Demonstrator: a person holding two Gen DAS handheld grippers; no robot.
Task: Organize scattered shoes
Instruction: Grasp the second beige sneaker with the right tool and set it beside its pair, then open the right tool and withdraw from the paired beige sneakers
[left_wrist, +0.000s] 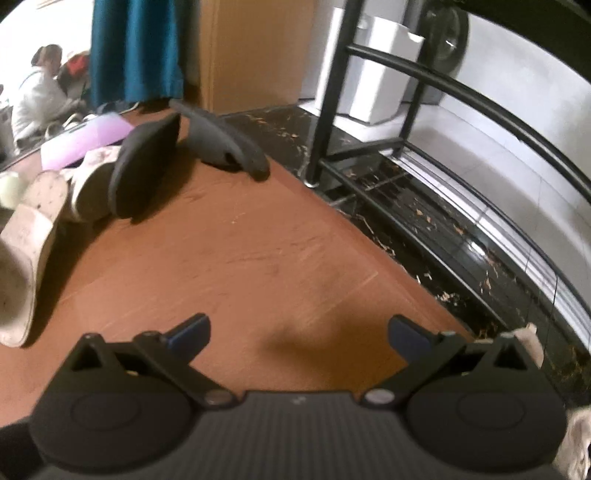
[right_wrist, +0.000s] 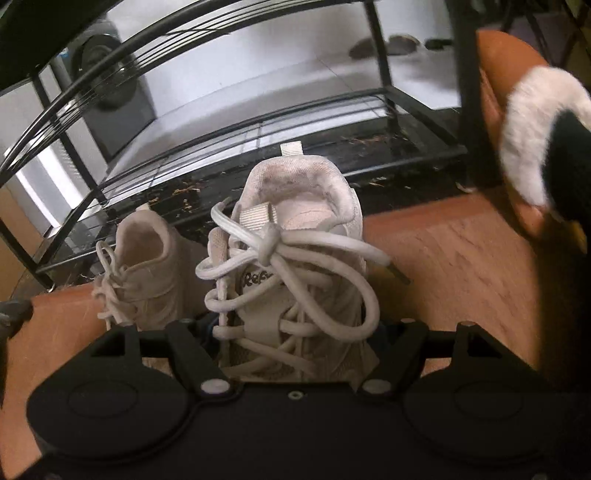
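On the brown floor (left_wrist: 229, 258) beside the black metal shoe rack (left_wrist: 436, 162), the left gripper (left_wrist: 298, 334) hangs with its jaws spread and nothing between them. Ahead of it lie two dark slippers (left_wrist: 144, 170), and pale shoes (left_wrist: 48, 195) lie at the left. The right gripper (right_wrist: 295, 332) has its jaws pinching a white laced sneaker (right_wrist: 291, 258) at its sides, heel toward the rack. A second white sneaker (right_wrist: 144, 273) stands just beside it, left.
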